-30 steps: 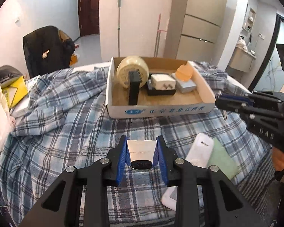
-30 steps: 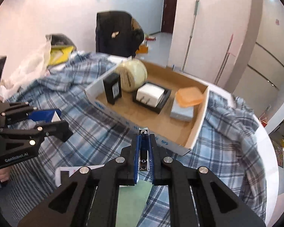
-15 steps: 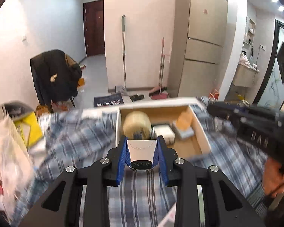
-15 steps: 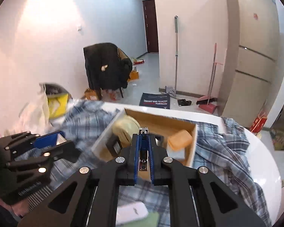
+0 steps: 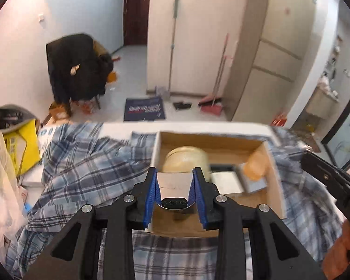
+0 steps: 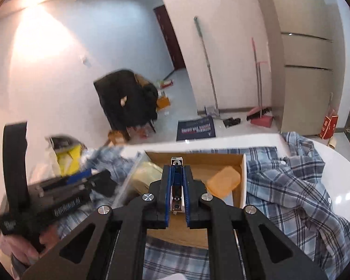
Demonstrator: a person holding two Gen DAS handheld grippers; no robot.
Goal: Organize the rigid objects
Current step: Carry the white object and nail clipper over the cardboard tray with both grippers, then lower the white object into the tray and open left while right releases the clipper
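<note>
While our left gripper [image 5: 175, 192] clamps a shiny silver object [image 5: 174, 186] between its blue pads, our right gripper [image 6: 176, 186] is closed tight on a slim metal nail clipper [image 6: 176, 198]. Both held things hang above the near part of the cardboard box [image 5: 277, 200], which sits on the plaid cloth [image 5: 86, 168] and holds a cream tape roll [image 5: 186, 157] and an orange block [image 6: 224, 182].

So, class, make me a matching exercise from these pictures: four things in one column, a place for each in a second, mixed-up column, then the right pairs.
Things:
1. silver clip
2. nail clipper
3. orange soap box
4. broom

Places:
A. against the far wall
B. inside the cardboard box
C. in the left gripper
D. in the right gripper

Pairs: 1-C, 2-D, 3-B, 4-A
</note>
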